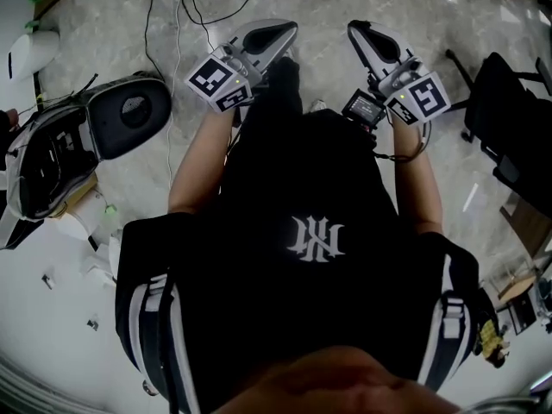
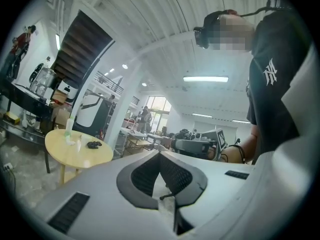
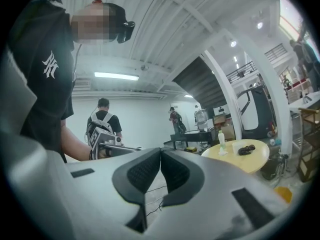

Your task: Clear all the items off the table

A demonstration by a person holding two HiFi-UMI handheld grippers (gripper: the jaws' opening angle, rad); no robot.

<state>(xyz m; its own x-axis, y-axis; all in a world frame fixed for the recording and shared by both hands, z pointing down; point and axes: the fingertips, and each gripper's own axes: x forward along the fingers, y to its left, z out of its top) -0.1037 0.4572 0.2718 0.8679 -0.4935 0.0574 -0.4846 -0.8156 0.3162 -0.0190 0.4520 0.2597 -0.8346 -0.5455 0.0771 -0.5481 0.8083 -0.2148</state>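
A round yellow table (image 2: pixel 82 156) stands across the room, at the left of the left gripper view and at the right of the right gripper view (image 3: pixel 252 161). On it are a small bottle (image 2: pixel 69 129) (image 3: pixel 221 142), a dark lump (image 2: pixel 93 144) (image 3: pixel 247 148) and a white cup-like item (image 3: pixel 236 147). Both grippers are held level in front of the person's body, far from the table. The left gripper (image 1: pixel 278 31) (image 2: pixel 160 153) has its pads touching with nothing between them. The right gripper (image 1: pixel 364 31) (image 3: pixel 160 151) is likewise shut and empty.
Below the grippers is a marble floor with cables (image 1: pixel 185 7). An open black-and-white case (image 1: pixel 129 115) lies at the left and a black chair (image 1: pixel 509 119) stands at the right. Two people (image 3: pixel 102 116) stand in the background, along with desks and equipment.
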